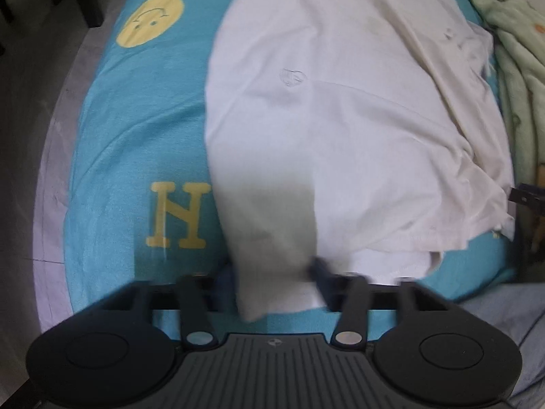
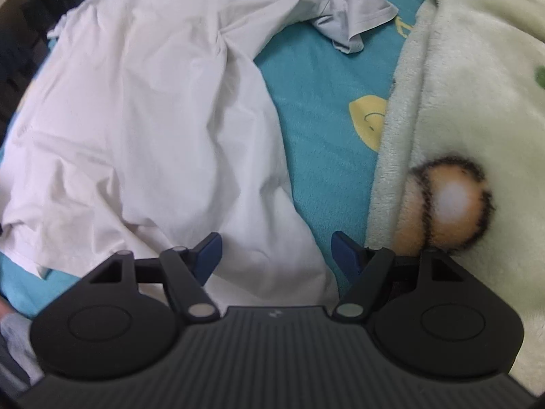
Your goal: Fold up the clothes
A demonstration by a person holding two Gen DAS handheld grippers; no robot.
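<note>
White cloth of the shirt (image 1: 340, 119) lies between the left gripper (image 1: 276, 272) jaws, grip unclear, while the right gripper (image 2: 276, 255) is spread open; a fold seems begun, needing a second hold.

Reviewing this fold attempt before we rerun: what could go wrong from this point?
1. The left gripper seems to have only a blurred corner of the white shirt between its fingers; the grip may be shallow and slip.
2. The right gripper is open over the shirt's edge, close to the fleece blanket; closing could snag blanket too.
3. The shirt's sleeve lies crumpled, so folding now may trap wrinkles.
</note>
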